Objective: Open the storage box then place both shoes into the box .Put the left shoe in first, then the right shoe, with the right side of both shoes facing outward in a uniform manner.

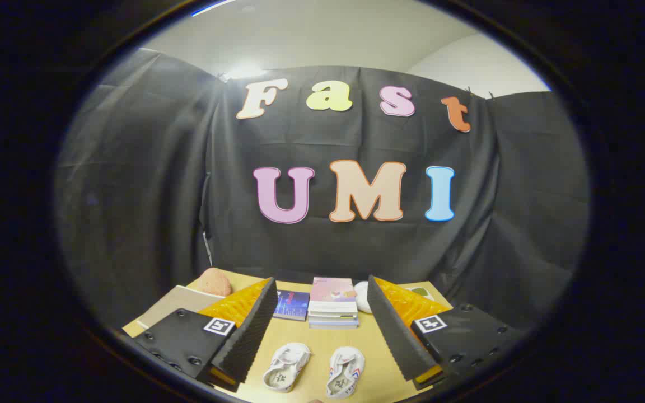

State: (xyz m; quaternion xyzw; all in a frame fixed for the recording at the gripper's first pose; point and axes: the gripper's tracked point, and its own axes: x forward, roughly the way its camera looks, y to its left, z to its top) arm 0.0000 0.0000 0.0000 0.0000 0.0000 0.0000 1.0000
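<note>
Over on the far left of the desk (255, 386) sits a pinkish lump (214, 281) beside a grey board (174, 302). The gripper (322, 327) hangs above with its jaws spread wide, holding nothing. Down between them lie the two white shoes, left one (286, 366) and right one (345, 378), side by side; beyond sit a dark book (291, 305), stacked books (332, 302), then a white object (362, 296).

Demo booth: black cloth wall (132, 184), wood table (311, 341) w/ books (332, 302), shoes (314, 369).

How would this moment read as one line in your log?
gripper open, holding nothing | two shoes on table between fingers | books beyond
</note>
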